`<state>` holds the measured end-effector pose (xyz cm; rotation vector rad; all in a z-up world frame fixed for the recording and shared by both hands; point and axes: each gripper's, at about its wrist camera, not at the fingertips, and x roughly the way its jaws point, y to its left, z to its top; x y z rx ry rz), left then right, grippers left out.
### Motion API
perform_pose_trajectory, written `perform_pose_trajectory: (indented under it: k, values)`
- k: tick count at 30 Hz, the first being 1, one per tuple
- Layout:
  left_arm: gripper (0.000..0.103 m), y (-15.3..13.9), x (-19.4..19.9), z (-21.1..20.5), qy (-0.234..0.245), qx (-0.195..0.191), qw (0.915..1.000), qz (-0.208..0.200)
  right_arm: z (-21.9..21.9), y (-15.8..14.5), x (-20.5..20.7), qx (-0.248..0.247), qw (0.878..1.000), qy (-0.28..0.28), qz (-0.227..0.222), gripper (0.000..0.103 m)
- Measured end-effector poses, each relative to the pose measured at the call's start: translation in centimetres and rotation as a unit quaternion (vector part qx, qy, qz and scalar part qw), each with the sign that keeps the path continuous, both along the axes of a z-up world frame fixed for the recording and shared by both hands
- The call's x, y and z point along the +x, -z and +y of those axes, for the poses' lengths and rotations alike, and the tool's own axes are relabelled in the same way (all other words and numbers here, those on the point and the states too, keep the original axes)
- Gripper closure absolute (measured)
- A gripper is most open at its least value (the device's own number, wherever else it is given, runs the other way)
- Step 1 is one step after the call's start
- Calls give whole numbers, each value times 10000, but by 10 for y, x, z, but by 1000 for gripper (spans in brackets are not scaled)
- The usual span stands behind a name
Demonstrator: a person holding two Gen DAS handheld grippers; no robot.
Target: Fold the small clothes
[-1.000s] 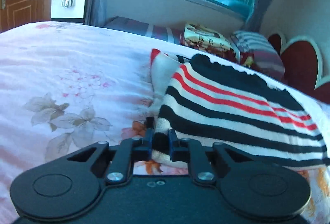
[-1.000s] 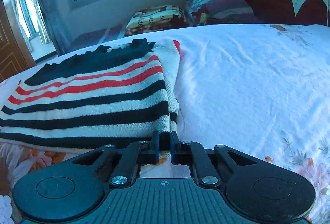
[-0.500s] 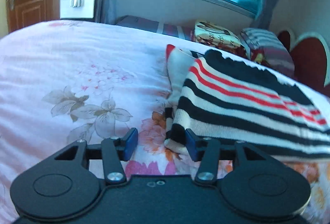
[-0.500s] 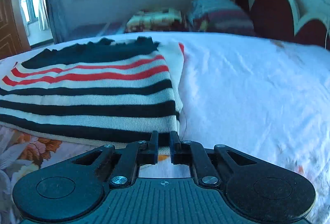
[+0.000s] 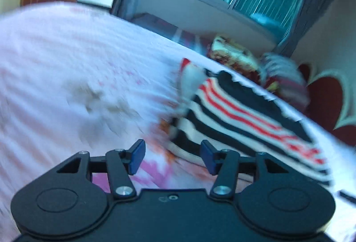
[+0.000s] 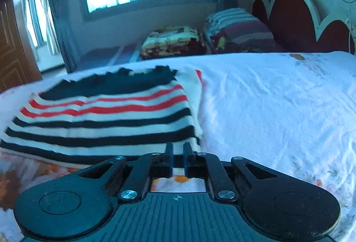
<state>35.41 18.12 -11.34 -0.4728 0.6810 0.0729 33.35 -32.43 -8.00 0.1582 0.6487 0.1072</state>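
Striped sweater (image 6: 106, 117) sits folded on the bed (image 6: 278, 112). Left gripper (image 5: 172, 156) is wide and empty; right gripper (image 6: 177, 158) pinches the sweater's near corner. Yanking one-sided could probably drag the fold crooked.

No readable text, labels, brands or numbers anywhere in either view; the left wrist view is too motion-blurred to make out any print.
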Motion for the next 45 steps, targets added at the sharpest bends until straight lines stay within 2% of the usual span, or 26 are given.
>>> perform_pose_trajectory:
  k: [4,9,11,19,21,22,25,28,29,31,32,33,34,36,37,40,45]
  values:
    - [55,24,-2,-3,-99,-979,9951,112,9,-8,3,451,9990,-62,33,94]
    - [55,45,9,3,-554,-1814,9817,-167,25,-14,16,870,9959,-231,99,94]
    - [55,50,21,5,-616,-1986,9779,-236,31,-16,25,1021,9942,-302,131,94]
    - [58,59,65,4,-798,-2129,9726,-489,80,-5,83,1316,9882,-759,208,94]
    - [66,61,72,4,-823,-2122,9726,-464,96,0,97,1330,9868,-894,246,94]
    - [74,61,77,3,-816,-2033,9750,-367,103,2,103,1324,9864,-942,254,94]
    - [85,59,81,6,-795,-2090,9743,-287,121,8,115,1276,9857,-1071,270,94]
    - [87,51,62,14,-657,-2602,9585,-965,134,11,119,1208,9844,-1261,209,94]
    - [86,52,57,14,-637,-2593,9580,-1046,138,16,120,1086,9850,-1320,246,94]
    - [86,69,57,16,-751,-2575,9606,-732,144,33,126,800,9861,-1385,444,97]
    - [87,80,58,19,-818,-2680,9580,-615,142,36,125,827,9862,-1391,362,98]
    - [87,79,57,19,-754,-2676,9579,-724,142,37,126,814,9863,-1385,363,100]
    - [87,77,59,19,-743,-2624,9598,-660,141,37,127,816,9862,-1386,386,100]
    - [87,75,61,20,-753,-2683,9584,-620,139,38,127,801,9862,-1396,382,101]
    - [87,74,61,21,-751,-2733,9570,-617,139,39,127,793,9864,-1391,375,101]
    - [88,55,63,19,-578,-2636,9596,-791,138,41,126,793,9868,-1369,352,102]
    - [88,-7,78,-14,174,-2342,9644,-1220,132,41,127,1071,9858,-1233,399,103]
